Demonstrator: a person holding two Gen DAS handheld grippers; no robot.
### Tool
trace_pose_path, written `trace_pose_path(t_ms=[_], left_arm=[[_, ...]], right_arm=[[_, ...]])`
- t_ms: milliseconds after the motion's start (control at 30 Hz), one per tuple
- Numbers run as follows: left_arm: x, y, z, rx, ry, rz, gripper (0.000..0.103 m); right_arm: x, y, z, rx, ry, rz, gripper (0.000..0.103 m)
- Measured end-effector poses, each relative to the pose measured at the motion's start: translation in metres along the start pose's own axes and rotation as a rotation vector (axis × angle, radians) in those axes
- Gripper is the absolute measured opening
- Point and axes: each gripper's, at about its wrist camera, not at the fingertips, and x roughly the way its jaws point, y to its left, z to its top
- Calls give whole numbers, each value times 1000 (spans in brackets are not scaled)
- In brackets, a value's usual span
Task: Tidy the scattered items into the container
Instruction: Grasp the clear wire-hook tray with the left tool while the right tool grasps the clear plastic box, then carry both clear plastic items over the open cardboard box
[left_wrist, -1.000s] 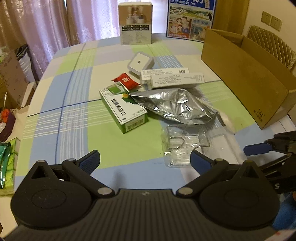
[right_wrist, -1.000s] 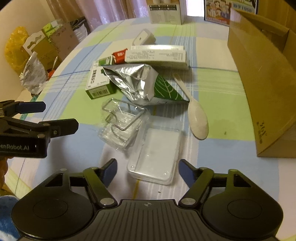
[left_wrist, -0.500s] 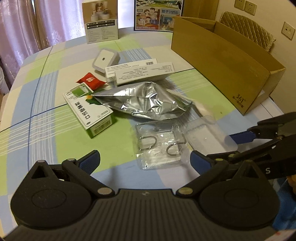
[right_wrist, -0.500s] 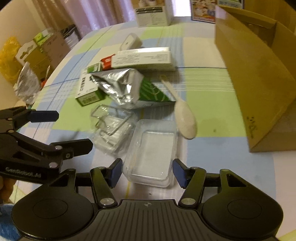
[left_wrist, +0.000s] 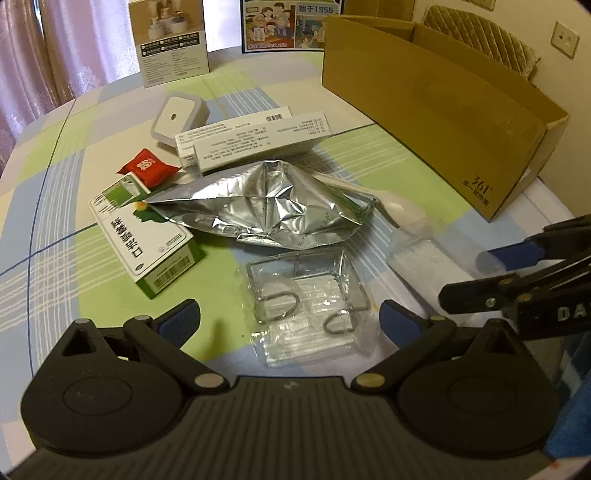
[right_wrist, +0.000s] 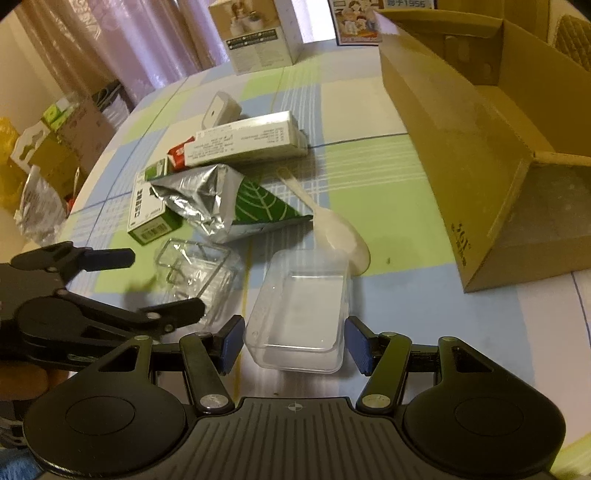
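Clear plastic tub (right_wrist: 299, 310) sits on near table (right_wrist: 369, 170), between our right gripper (right_wrist: 293, 343) pads, jaws wide, not yet touching it. Left gripper (left_wrist: 290, 319) open over hook pack (left_wrist: 306, 306), empty. Foil pouch (left_wrist: 273, 208), spoon (right_wrist: 332, 229), boxes not yet packed. Cardboard box (right_wrist: 480, 155) far right looks empty; barely started, we'd say.

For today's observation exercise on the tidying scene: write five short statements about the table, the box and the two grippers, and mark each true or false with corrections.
1. The right gripper has its jaws either side of the clear plastic tub. True.
2. The cardboard box already holds the white spoon. False: the white spoon lies on the table.
3. The foil pouch partly overlaps the green carton. True.
4. The left gripper is clamped on the foil pouch. False: its jaws are open, holding nothing.
5. The red sachet lies inside the clear plastic tub. False: it lies beside the green carton.
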Motion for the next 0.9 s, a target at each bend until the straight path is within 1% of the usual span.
trace_pose_path(t_ms=[133, 167, 200, 233, 267, 300, 333, 367, 400, 533, 600, 700, 767, 833, 900], left_arm=[[9, -7, 5, 28, -7, 16, 101], [11, -8, 6, 34, -10, 20, 97], [13, -9, 7, 37, -11, 25, 91], [15, -9, 8, 33, -5, 26, 87], [17, -8, 8, 22, 5, 20, 78], [17, -6, 7, 6, 11, 4, 71], [15, -5, 6, -6, 8, -2, 69], [13, -4, 5, -11, 10, -1, 65], [10, -4, 4, -6, 18, 5, 64], [-4, 0, -8, 33, 59, 56, 64], [-10, 5, -17, 20, 73, 74, 64], [-16, 12, -23, -14, 70, 94, 64], [-16, 13, -23, -13, 64, 120, 65], [-15, 12, -22, -11, 62, 120, 69], [-13, 11, -22, -8, 61, 127, 70]], right_arm=[[0, -1, 1, 8, -4, -4, 56], [0, -2, 1, 11, -5, -4, 56], [1, -2, 1, 13, -4, -2, 56], [1, -2, 1, 12, -2, 0, 56], [1, -1, 1, 9, -2, 0, 56], [1, -1, 1, 4, -1, 2, 56], [1, 0, 0, -3, -2, 4, 56], [1, 2, 0, -12, -1, 7, 56], [2, 3, -1, -23, 0, 10, 56], [5, 16, -6, -104, 5, 11, 56], [8, 21, -8, -132, 11, 5, 57], [15, 26, -10, -157, 39, 3, 56], [20, 27, -11, -163, 56, 0, 57], [25, 25, -10, -148, 68, 2, 58], [28, 21, -8, -119, 75, 3, 64]])
